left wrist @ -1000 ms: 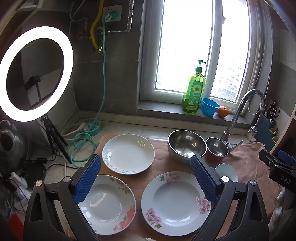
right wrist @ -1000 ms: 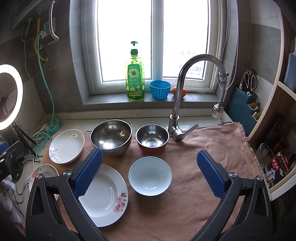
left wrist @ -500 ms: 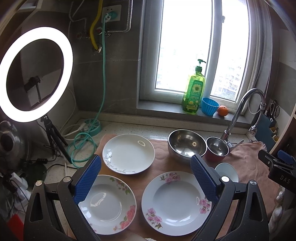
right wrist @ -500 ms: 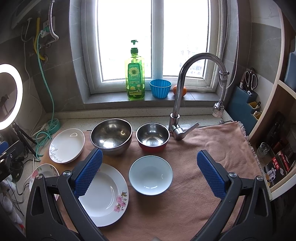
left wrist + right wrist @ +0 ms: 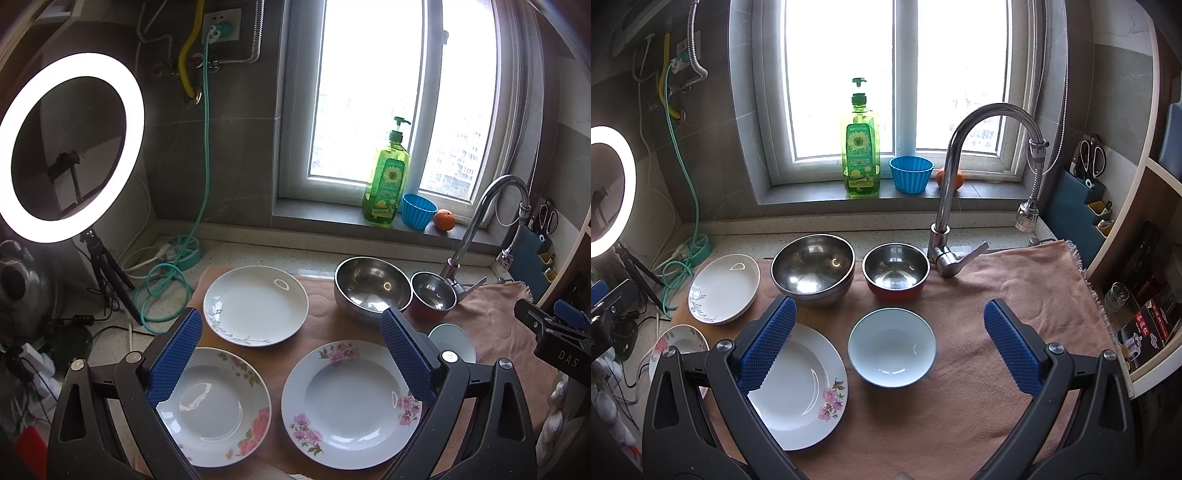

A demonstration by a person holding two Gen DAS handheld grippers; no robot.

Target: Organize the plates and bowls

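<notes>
Three plates lie on a pinkish-brown cloth (image 5: 997,280): a leaf-pattern plate (image 5: 255,305) at the back, a pink-flower plate (image 5: 218,406) at front left and a larger pink-flower plate (image 5: 351,402) at front right. A large steel bowl (image 5: 812,269), a red-sided steel bowl (image 5: 896,271) and a light blue bowl (image 5: 892,347) stand to the right. My left gripper (image 5: 291,354) is open and empty above the plates. My right gripper (image 5: 886,347) is open and empty above the blue bowl.
A faucet (image 5: 960,177) rises behind the bowls. A green soap bottle (image 5: 860,147), a blue cup (image 5: 911,173) and an orange (image 5: 444,220) sit on the windowsill. A ring light (image 5: 70,147) on a tripod and cables stand at the left. Shelves are at the right.
</notes>
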